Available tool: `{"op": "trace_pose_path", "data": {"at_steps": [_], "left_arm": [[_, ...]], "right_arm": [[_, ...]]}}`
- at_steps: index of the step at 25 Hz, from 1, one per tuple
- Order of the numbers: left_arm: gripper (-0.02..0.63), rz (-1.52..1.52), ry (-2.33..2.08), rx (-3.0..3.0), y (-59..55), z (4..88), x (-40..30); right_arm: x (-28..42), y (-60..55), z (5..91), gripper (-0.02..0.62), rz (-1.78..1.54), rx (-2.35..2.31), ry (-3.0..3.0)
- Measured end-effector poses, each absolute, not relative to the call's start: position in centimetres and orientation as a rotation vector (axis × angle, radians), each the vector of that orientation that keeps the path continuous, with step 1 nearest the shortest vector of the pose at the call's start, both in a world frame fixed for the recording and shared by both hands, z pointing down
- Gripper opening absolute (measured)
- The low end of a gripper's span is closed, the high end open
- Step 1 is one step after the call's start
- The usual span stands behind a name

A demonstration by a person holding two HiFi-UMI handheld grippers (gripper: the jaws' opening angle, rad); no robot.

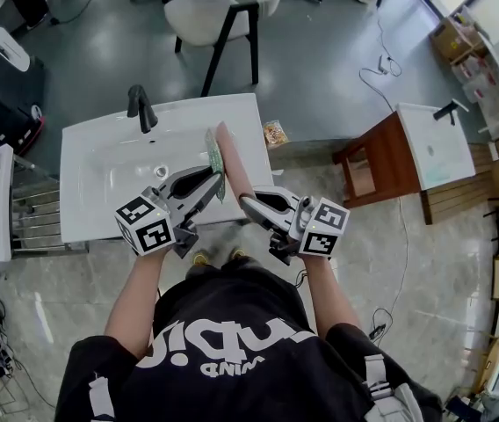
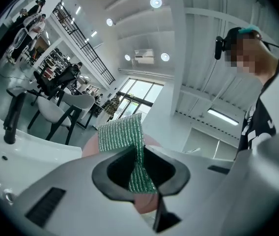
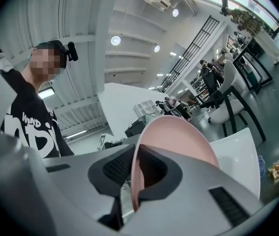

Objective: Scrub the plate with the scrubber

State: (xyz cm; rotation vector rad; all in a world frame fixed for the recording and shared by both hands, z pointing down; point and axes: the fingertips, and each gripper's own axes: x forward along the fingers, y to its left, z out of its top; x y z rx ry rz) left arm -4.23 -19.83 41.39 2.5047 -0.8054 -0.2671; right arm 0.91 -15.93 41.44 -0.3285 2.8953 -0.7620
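Observation:
In the head view a pink plate [image 1: 233, 160] stands on edge over the right end of the white sink [image 1: 100, 183]. My right gripper [image 1: 249, 204] is shut on its near rim. A green mesh scrubber [image 1: 215, 159] lies against the plate's left face, and my left gripper [image 1: 212, 185] is shut on it. In the left gripper view the scrubber [image 2: 124, 134] runs up from between the jaws of the left gripper [image 2: 140, 180], with the plate [image 2: 89, 148] right behind it. The right gripper view shows the plate [image 3: 181, 144] rising out of the shut right gripper [image 3: 136, 181].
A black faucet [image 1: 141, 106] stands at the sink's far edge. A small snack packet [image 1: 275, 134] lies on the floor to the sink's right. Further right a wooden stand [image 1: 379, 158] carries a second basin. A white chair [image 1: 223, 11] stands beyond the sink.

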Motion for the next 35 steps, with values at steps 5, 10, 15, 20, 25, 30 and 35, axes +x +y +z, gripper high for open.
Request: {"op": "trace_pose_path", "data": {"at_steps": [5,10,15,20,25,30,35], "left_arm": [[0.074,-0.253,-0.855,2.485,-21.4,41.7,-6.2],[0.074,-0.224,-0.899,2.484,-22.4,42.1,-7.2],[0.074,-0.198,-0.910,2.467,-23.3,43.0,-8.6],[0.074,-0.172,-0.868,2.451,-23.7,44.5,-9.3],[0.074,-0.179,-0.775,2.421,-23.0,46.5,-9.5],[0.074,-0.149,-0.747,2.394,-22.2,48.7,-9.1],[0.074,-0.195,-0.680,2.374,-21.3,49.4,-8.0]], "right_arm": [[0.6,-14.7,41.6,0.044,-0.759,-0.249,2.958],[0.6,-13.0,40.9,0.049,-0.739,-0.156,2.988],[0.6,-11.8,40.4,0.049,-0.729,-0.072,3.004],[0.8,-11.0,39.7,0.049,-0.713,-0.005,3.011],[1.5,-9.7,38.7,0.051,-0.716,0.112,2.996],[2.2,-9.4,37.5,0.051,-0.721,0.156,2.946],[2.8,-10.3,36.0,0.052,-0.729,0.154,2.832]]}}
